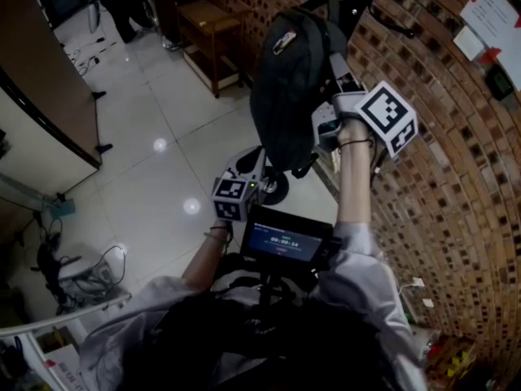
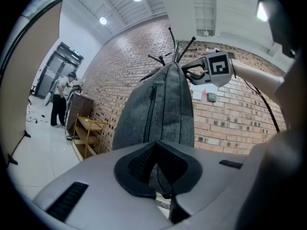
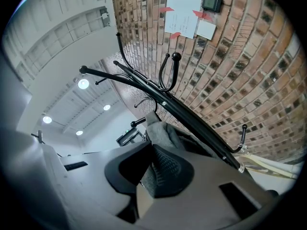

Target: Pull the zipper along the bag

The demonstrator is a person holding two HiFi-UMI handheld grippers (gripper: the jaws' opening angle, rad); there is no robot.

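Screen (image 1: 285, 239) is glowing right under the head camera, closest thing in shot. Just past it the left gripper (image 2: 155, 150) is pointing level and pinching the bottom edge of the grey backpack (image 1: 289, 88), jaws clamped together with a fold of the grey fabric caught between the pads. The backpack is hanging off a black coat rack (image 3: 182, 109), dangling well above the tiled floor (image 1: 163, 129), with a zipper (image 2: 149, 114) running straight up its front panel in the left gripper view.

Higher up, the right gripper (image 3: 153, 152) is reaching in at the top of the backpack, jaws squeezed shut on grey material up there. Honestly can't tell if it's biting the zipper tab or just fabric, since the pads are covering it.

Behind the rack a brick wall (image 1: 456, 177) is filling the whole right side, with some papers (image 3: 182, 13) pinned up high on it. Further along the wall a wooden shelf (image 1: 213, 39) is sitting on the floor, and way at the back a person (image 2: 60, 102) is standing around.
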